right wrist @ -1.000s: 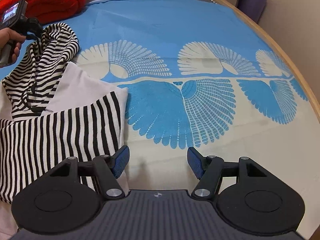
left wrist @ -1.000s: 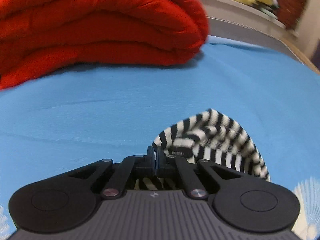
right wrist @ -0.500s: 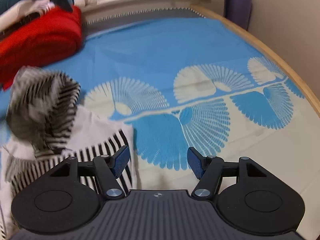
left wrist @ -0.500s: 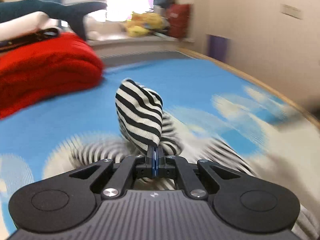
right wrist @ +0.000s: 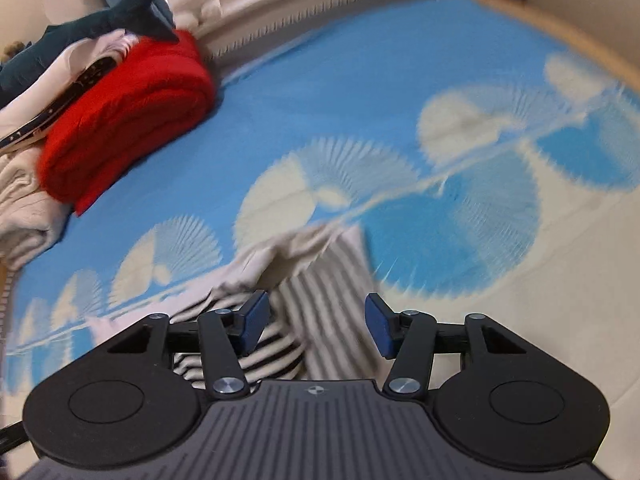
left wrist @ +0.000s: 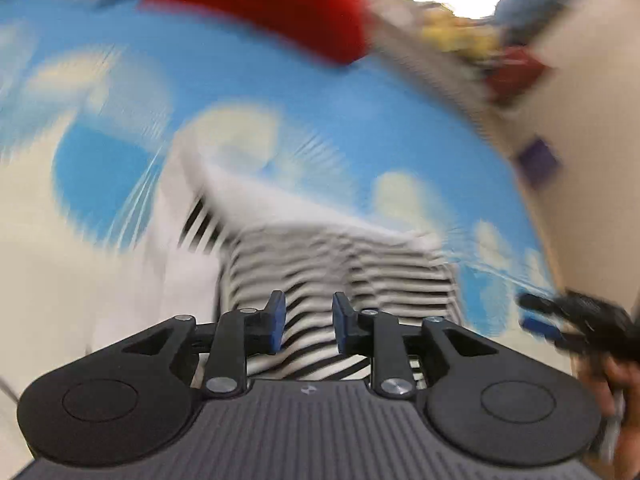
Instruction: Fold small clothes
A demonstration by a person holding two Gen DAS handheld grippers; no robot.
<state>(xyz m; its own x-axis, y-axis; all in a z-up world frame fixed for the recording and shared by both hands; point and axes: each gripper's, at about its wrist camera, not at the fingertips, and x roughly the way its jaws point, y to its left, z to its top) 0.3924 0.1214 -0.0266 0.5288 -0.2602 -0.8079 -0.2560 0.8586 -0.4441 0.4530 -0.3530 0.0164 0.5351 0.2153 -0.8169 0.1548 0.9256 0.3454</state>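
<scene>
A small black-and-white striped garment [left wrist: 344,272] with plain white parts lies on the blue and cream patterned sheet [left wrist: 320,120]. My left gripper [left wrist: 308,322] is open just above it, with striped cloth showing between its blue pads, and holds nothing. In the right wrist view the same garment [right wrist: 320,292] lies folded under my right gripper [right wrist: 318,322], which is open wide and empty. The right gripper also shows at the right edge of the left wrist view [left wrist: 576,320]. Both views are motion-blurred.
A folded red blanket [right wrist: 124,120] lies at the far left of the bed, with pale folded cloth [right wrist: 24,204] and a dark plush shark [right wrist: 100,24] beside it. The wooden bed edge [right wrist: 560,32] and wall run along the right.
My left gripper has opened and let go of the striped hood, which now lies over the garment. Both grippers have swung over the garment; the right one stayed open.
</scene>
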